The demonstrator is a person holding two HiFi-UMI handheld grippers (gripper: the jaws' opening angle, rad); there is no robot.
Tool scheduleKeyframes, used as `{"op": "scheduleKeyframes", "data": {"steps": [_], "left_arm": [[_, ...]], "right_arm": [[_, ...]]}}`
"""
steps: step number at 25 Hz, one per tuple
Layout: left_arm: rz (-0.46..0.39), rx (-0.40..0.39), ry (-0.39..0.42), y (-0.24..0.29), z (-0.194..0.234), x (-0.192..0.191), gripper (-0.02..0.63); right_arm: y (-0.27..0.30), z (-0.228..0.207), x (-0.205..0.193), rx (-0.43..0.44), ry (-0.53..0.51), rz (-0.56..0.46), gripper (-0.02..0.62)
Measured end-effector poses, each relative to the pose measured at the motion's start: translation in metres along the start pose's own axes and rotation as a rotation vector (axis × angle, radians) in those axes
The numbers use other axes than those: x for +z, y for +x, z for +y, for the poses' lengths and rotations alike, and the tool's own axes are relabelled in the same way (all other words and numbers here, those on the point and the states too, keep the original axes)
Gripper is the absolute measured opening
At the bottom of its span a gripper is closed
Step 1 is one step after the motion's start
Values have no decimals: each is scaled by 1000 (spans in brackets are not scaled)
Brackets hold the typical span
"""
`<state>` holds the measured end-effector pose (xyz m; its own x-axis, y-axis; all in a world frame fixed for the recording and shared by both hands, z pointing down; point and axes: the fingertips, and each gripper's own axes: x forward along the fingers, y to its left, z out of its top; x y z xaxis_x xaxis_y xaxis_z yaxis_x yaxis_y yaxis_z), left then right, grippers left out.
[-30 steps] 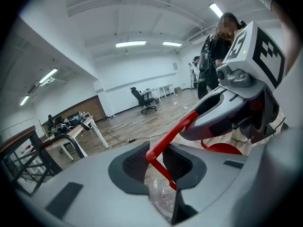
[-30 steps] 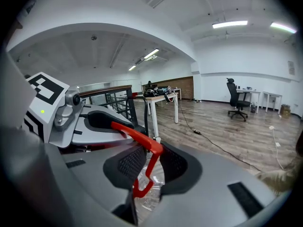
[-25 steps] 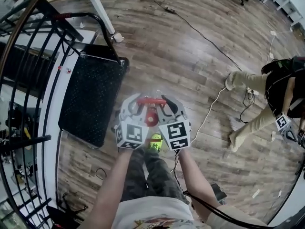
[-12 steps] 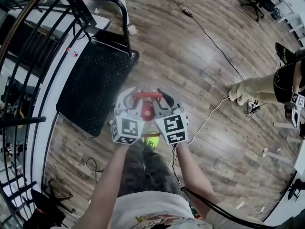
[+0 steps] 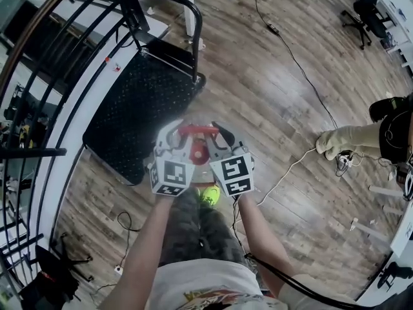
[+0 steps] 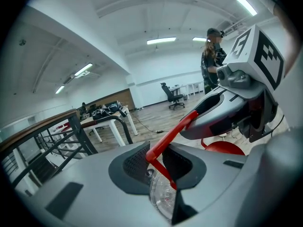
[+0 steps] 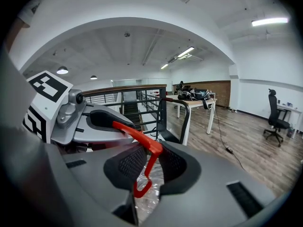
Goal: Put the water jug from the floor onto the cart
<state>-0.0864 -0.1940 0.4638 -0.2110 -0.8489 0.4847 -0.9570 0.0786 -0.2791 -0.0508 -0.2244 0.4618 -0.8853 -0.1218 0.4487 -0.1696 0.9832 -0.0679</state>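
L gripper point(image 5: 175, 135) & R gripper point(image 5: 221, 134) clamp red handle point(image 5: 199, 130) of jug point(image 5: 198, 152); thin hold may slip w/ swing, dropping it short of cart point(image 5: 132, 112).

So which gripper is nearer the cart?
The left gripper: it grips the red handle at the end nearest the cart; the right gripper grips the far end.

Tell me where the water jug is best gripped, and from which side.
Grip the red handle on top of the water jug, one end per claw, from the person's side. It is a thin bar that jaws can close around; the clear body is wide and round. The left claw and right claw hold it so.
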Motion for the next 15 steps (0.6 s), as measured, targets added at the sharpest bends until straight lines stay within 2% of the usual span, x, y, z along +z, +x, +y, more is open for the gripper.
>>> {"op": "scheduleKeyframes", "data": {"steps": [15], "left_arm": [[-7, 89, -36, -8, 120, -32, 85]], "right_arm": [[102, 50, 59, 75, -81, -20, 83]]}}
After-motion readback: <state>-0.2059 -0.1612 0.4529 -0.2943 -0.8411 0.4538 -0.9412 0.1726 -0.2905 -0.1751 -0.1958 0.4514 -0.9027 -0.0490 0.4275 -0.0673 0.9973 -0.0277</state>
